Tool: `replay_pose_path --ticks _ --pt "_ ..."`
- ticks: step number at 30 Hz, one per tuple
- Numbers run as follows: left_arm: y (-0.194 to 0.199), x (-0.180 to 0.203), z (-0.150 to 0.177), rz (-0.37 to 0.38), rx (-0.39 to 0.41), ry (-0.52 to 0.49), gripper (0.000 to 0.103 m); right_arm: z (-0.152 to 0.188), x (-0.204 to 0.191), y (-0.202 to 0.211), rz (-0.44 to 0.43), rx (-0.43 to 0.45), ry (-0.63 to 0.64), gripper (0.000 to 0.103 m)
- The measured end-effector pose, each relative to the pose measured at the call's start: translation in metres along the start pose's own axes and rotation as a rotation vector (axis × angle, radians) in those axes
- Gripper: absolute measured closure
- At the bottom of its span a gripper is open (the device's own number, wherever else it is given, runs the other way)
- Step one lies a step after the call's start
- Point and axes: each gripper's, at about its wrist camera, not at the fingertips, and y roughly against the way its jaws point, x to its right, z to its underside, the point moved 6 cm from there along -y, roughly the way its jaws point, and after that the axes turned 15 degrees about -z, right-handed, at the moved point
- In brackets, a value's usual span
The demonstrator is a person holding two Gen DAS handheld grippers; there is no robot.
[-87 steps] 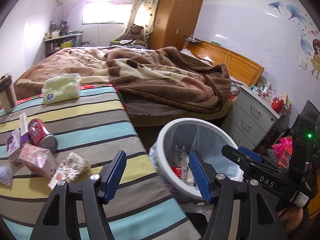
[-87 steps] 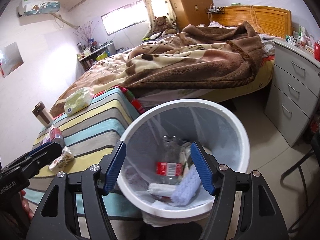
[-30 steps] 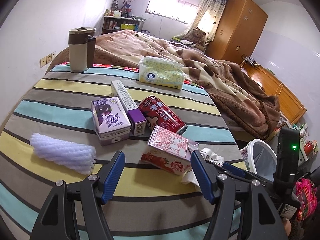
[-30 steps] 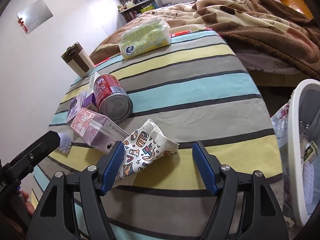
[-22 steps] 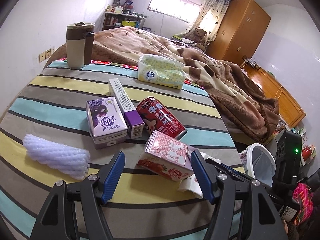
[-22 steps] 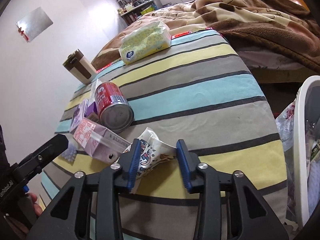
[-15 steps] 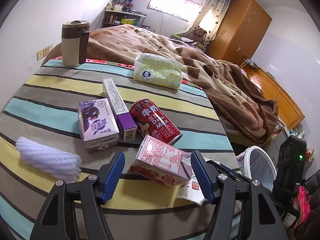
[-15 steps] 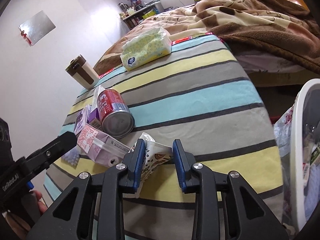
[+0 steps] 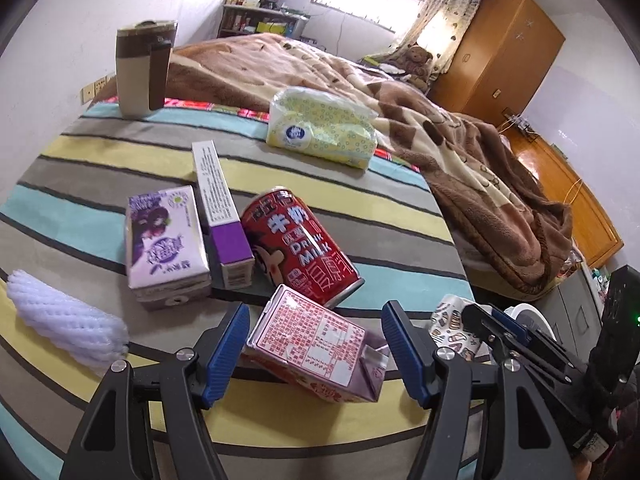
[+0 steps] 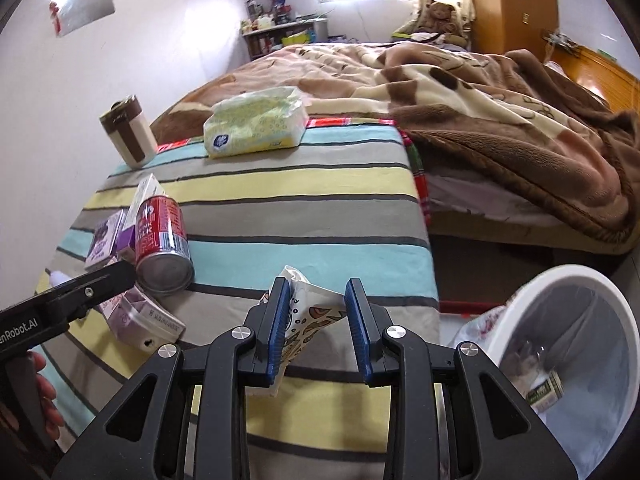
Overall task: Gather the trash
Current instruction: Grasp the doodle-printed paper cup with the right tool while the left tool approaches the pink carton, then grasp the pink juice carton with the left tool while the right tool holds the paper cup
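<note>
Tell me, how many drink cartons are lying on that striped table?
2: the purple carton left of the red can, and the red-printed carton between the open left gripper fingers. Others may be hidden.

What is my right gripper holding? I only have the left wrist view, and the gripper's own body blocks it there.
Observer: The right gripper has its fingers closed on the printed wrapper, one on each side.
Operator: Where is the bin from there?
Observer: The white bin stands on the floor to the right, past the edge of the striped table, with its mouth open toward the camera.
Operator: Is anything in it yet?
Observer: Yes. A small green-labelled packet lies inside against the liner.
</note>
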Motion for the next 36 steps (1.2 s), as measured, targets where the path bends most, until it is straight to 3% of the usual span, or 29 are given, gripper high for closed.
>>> replay_pose_path --ticks 7,11,15,20,23,31,32,33,36 --pt "-0.011 0.005 0.004 -0.014 -0.032 -0.023 0.035 0.006 0.012 -0.001 0.010 -0.020 -0.027 0.072" --pt "-0.012 0.010 0.008 0.010 -0.051 -0.049 0.034 0.011 0.015 0.009 -0.044 0.005 -0.100 0.046" --pt "-0.008 0.014 0.011 0.019 -0.058 -0.082 0.034 0.015 0.019 0.018 -0.060 0.044 -0.163 0.045" --pt "-0.006 0.013 0.016 0.042 -0.068 -0.127 0.033 0.024 0.015 0.012 -0.136 0.010 -0.221 0.038" --pt "-0.001 0.010 0.018 0.017 -0.062 -0.149 0.034 0.028 0.011 0.004 -0.175 -0.007 -0.252 0.032" --pt "0.005 0.015 0.029 0.015 -0.069 -0.195 0.033 0.027 0.001 -0.010 -0.150 -0.048 -0.204 0.035" --pt "0.004 0.015 0.030 0.019 -0.073 -0.191 0.033 0.027 0.003 -0.009 -0.132 -0.049 -0.192 0.051" --pt "0.003 0.016 0.031 0.023 -0.076 -0.184 0.034 0.026 0.004 -0.006 -0.140 -0.035 -0.188 0.058" --pt "0.002 0.020 0.034 0.021 -0.075 -0.169 0.033 0.026 0.014 0.002 -0.091 -0.022 -0.185 0.062"
